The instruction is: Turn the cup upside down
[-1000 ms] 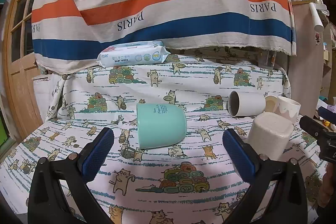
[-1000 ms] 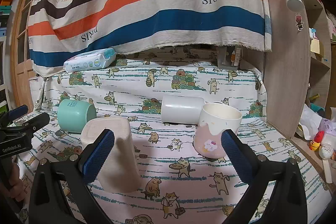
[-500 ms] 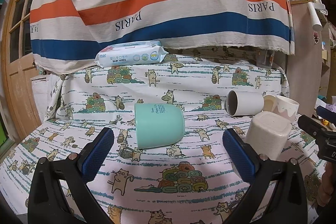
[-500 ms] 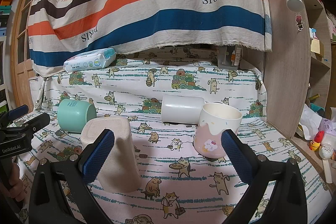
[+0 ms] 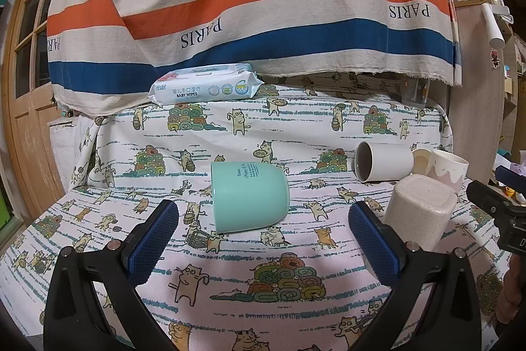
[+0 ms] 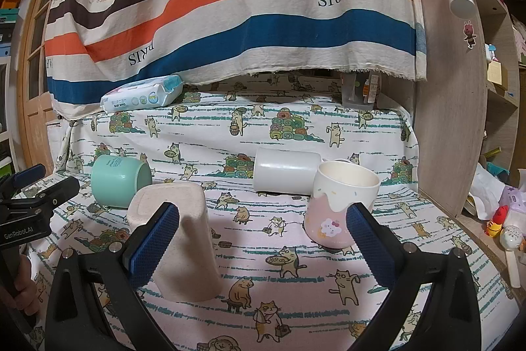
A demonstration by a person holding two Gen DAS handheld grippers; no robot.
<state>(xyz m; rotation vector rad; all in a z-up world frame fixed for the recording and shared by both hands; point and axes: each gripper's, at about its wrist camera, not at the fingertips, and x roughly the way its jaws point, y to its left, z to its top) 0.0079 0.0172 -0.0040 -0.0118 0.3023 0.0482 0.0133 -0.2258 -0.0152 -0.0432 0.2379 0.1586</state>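
Four cups: on our cat-print cloth (image 5: 98,213).
Left gripper (image 5: 263,239): we hold it spread wide, empty.
Mint cup (image 5: 248,196): on its side, at its 12 o'clock.
Right gripper (image 6: 263,239): wide, empty.
Beige cup (image 6: 177,236): inverted, 9 o'clock.
Pink cup (image 6: 338,209): upright, 1 o'clock.
White cup (image 6: 286,175): lying down, behind.

Matt speckled beige cup (image 6: 177,239), glossy white mug (image 6: 286,175), printed cotton tablecloth (image 6: 296,272), wooden door (image 5: 26,134).
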